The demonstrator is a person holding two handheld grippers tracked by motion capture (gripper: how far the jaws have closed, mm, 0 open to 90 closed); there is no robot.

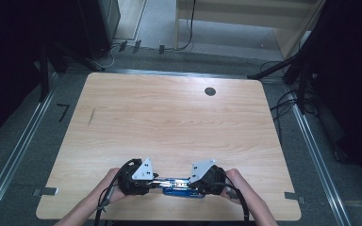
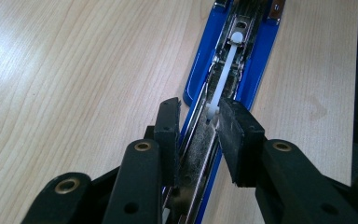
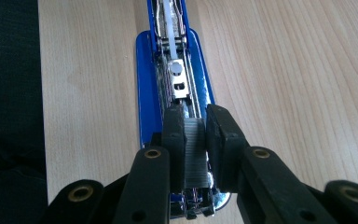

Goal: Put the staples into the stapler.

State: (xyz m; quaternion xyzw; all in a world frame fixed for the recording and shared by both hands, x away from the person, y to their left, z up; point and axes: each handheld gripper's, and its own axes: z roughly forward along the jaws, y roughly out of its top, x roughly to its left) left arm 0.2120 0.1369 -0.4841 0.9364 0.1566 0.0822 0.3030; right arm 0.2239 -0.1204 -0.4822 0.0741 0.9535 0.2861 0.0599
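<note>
A pale wooden table (image 1: 169,117) is carrying an opened blue stapler (image 1: 184,187) at its near edge. The left gripper (image 2: 198,123) is clamping the magazine rail; the right gripper (image 3: 196,128) is pinching a staple strip (image 3: 196,154) above the channel, probably mid-loading. Next, the strip needs lowering squarely. The gripper views are revealing the white pusher rod (image 2: 223,70), which the high view is hiding.

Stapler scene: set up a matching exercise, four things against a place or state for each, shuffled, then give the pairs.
Things:
1. left gripper
2. right gripper
3. blue stapler
4. round dark hole

Places or states:
A. in the table top, near its far edge
B. shut on a strip of staples
C. lying opened flat at the near edge
D. shut on the metal staple channel, beside a white pusher rod

Pairs: 1-D, 2-B, 3-C, 4-A
</note>
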